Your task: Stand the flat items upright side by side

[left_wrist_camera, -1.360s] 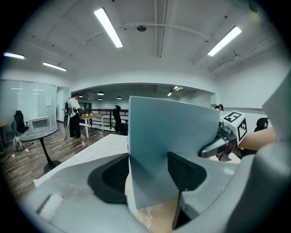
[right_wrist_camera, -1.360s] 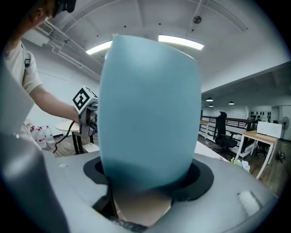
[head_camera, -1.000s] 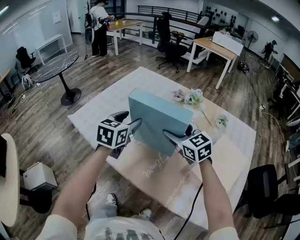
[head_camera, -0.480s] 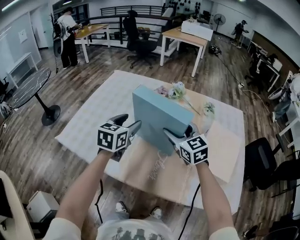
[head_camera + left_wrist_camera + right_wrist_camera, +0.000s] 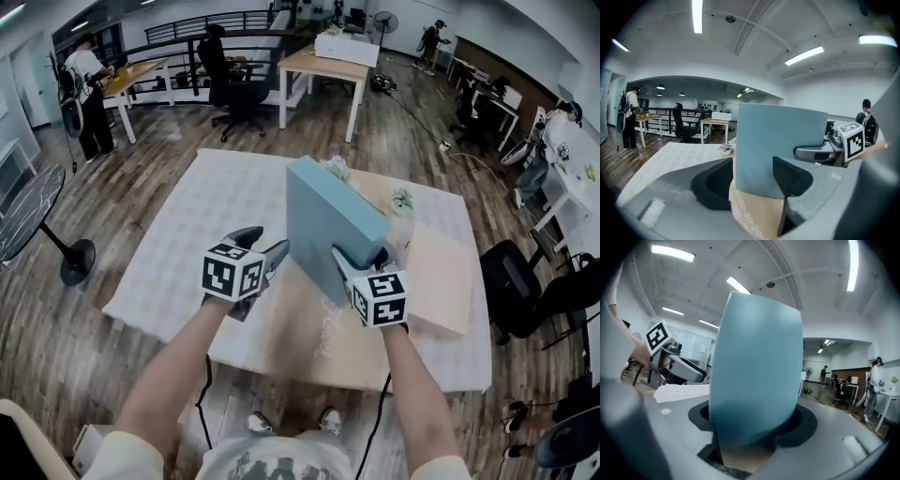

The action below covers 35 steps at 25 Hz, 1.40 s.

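Note:
A flat light-blue box (image 5: 328,220) stands upright on its long edge on the beige runner (image 5: 309,328). My right gripper (image 5: 361,260) is shut on the box's near right end. In the right gripper view the box (image 5: 757,371) fills the gap between the jaws of that gripper (image 5: 752,427). My left gripper (image 5: 265,246) is open at the box's near left edge. In the left gripper view the box face (image 5: 778,145) stands just past the left gripper (image 5: 752,180), one finger in front of it. The right gripper (image 5: 820,152) shows beyond.
The table carries a white quilted cloth (image 5: 187,234). Artificial flowers (image 5: 336,169) and a small white piece (image 5: 401,202) lie behind the box. A beige flat sheet (image 5: 441,281) lies to its right. An office chair (image 5: 525,281) stands beside the table's right edge.
The box has turned about its upright axis, so its broad face now shows narrower, and both grippers swung round with it. The head view has shifted over the room.

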Each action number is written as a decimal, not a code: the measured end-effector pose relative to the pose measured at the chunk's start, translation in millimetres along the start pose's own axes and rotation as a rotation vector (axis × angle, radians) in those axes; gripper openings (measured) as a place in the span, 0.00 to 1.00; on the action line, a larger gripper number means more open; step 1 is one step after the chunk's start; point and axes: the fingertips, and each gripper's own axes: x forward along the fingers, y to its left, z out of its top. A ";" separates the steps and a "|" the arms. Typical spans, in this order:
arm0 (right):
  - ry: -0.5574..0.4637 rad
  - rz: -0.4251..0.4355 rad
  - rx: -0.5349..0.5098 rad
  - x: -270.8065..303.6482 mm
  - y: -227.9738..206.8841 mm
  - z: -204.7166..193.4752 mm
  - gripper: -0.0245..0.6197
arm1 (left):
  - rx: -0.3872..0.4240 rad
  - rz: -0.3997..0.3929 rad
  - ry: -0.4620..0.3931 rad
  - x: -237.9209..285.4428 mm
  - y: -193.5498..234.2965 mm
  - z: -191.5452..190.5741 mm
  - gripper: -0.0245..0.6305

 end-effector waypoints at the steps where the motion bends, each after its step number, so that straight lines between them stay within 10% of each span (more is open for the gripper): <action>1: 0.000 -0.036 0.002 0.3 0.5 1.2 0.54 | 0.008 -0.014 0.003 -0.9 0.9 0.3 0.45; 20: 0.055 -0.601 0.148 22.7 61.3 13.2 0.54 | 0.049 -0.132 0.027 -43.3 28.4 -9.3 0.45; 35: 0.050 -0.636 0.181 30.4 94.9 17.2 0.53 | 0.061 -0.111 0.003 -73.5 27.9 -6.7 0.45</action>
